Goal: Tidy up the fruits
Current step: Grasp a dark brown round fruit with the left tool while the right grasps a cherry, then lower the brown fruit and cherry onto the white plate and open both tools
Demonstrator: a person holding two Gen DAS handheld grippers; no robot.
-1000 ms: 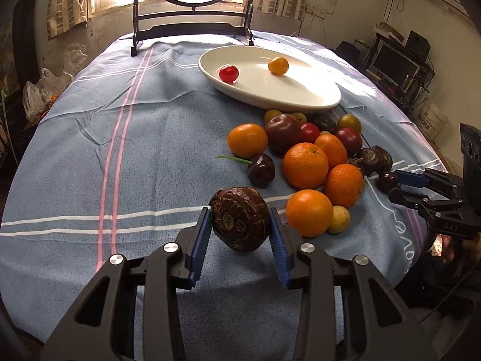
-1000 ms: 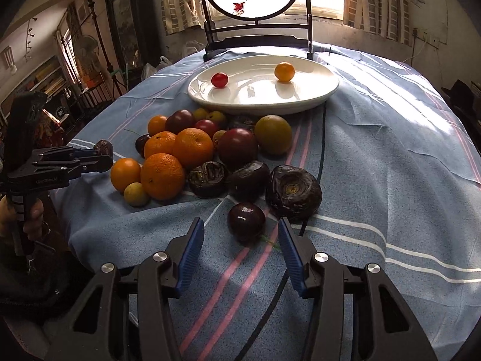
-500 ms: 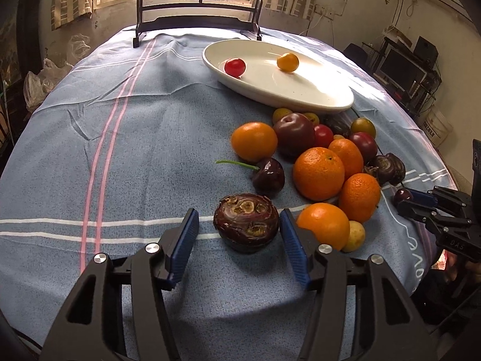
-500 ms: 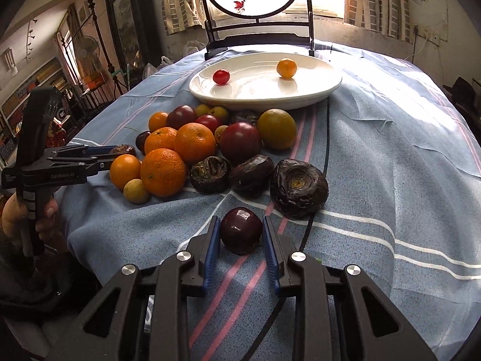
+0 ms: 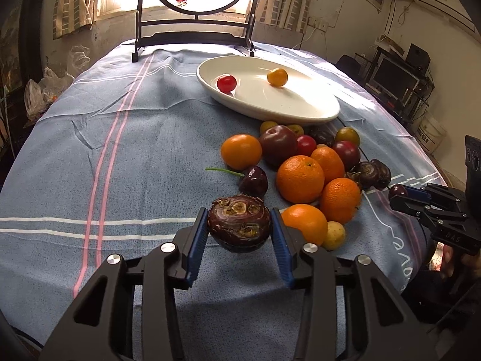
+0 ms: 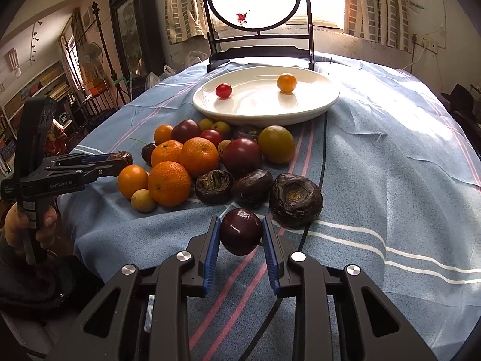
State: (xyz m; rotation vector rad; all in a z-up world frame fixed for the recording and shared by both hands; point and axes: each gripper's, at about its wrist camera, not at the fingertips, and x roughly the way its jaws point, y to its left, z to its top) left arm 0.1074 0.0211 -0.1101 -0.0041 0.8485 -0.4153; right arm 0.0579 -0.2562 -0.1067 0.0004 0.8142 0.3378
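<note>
The left gripper (image 5: 240, 228) squeezes a water chestnut (image 5: 239, 227) between its blue pads (image 5: 199, 234). The water chestnut is dark purple-brown and round, with rough tan scars on its top, and it sits just above the blue striped tablecloth (image 5: 120, 162). The right gripper (image 6: 240, 236) squeezes a dark red plum (image 6: 240, 231), which is smooth and shiny and also sits low over the cloth. Right behind the plum lie three more wrinkly brown water chestnuts: a big one (image 6: 295, 199) on the right, one (image 6: 252, 187) in the middle and one (image 6: 214, 186) on the left. Behind those is a pile of fruit that touches each other: oranges (image 6: 169, 183), a small yellow fruit (image 6: 143, 200), a dark red plum (image 6: 242, 156), a yellow-green round fruit (image 6: 276, 143) and a red cherry tomato (image 6: 211, 137). In the left wrist view, a dark cherry (image 5: 253, 180) with a green stem lies just past the held water chestnut, and an orange (image 5: 304, 223) sits right beside the left gripper's right finger. Farther back is a white oval plate (image 6: 264, 114) with a red cherry tomato (image 6: 223, 90) and a small orange fruit (image 6: 286, 82) in it, well apart. The fruit pile lies between both grippers and the plate. A dark chair (image 6: 261, 48) stands behind the table.
</note>
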